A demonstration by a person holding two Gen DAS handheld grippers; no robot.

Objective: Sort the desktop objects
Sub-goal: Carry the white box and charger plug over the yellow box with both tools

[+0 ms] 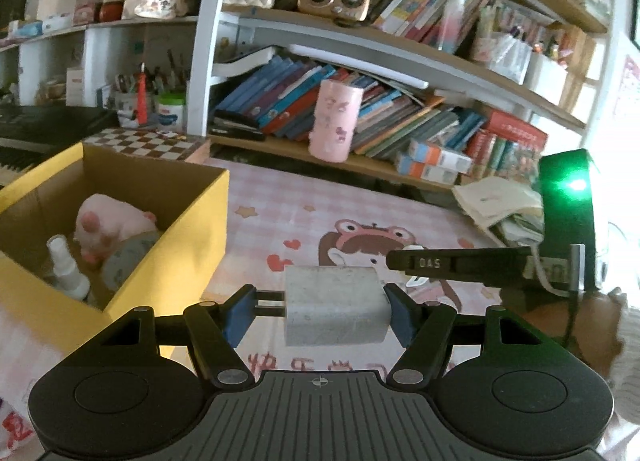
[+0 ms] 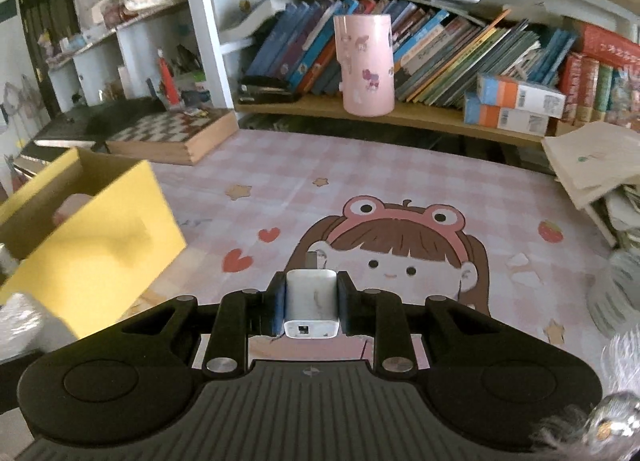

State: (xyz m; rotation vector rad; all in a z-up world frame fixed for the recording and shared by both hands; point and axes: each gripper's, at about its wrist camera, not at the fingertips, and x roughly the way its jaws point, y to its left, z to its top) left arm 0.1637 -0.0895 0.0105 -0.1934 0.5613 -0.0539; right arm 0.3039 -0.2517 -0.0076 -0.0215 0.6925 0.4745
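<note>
- A grey-white rectangular plug adapter with 2 dark prongs is clamped between the blue pads of the left gripper; its prongs are pointed toward the left pad, and it is held above the pink checked cartoon desk mat.
- A small white USB charger cube is gripped tightly by the right gripper, with its port turned toward the camera.
- The right gripper's black body is seen in the left wrist view just beyond the adapter, to the right.
- An open yellow cardboard box is placed at the mat's left side; a pink plush toy and a white spray bottle are held in it.
- A pink printed cylinder is stood upright on the bookshelf ledge.
</note>
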